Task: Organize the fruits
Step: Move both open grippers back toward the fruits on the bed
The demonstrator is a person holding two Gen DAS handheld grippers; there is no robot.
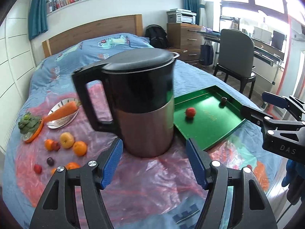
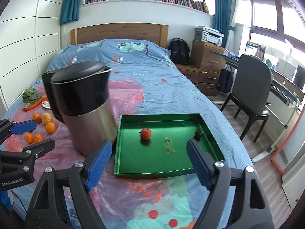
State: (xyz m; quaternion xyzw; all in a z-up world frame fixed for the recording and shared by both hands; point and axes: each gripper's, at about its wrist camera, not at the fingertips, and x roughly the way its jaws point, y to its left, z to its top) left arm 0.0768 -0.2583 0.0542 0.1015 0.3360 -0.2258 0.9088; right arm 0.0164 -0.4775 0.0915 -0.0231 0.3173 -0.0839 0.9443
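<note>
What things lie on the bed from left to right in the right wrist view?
Leafy vegetable → loose oranges → kettle → red fruit in the green tray → dark fruit.

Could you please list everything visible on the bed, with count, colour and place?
kettle: one, black and steel, centre, beside the tray
tray: one, green, right of the kettle
red fruit: one, in the tray
dark fruit: one, in the tray's far corner
loose fruits: several, orange, yellow, red and dark, left of the kettle
carrot: one, orange, on a silver plate
leafy greens: one bunch, green, far left
left hand-held gripper: open, empty
right hand-held gripper: open, empty
</note>
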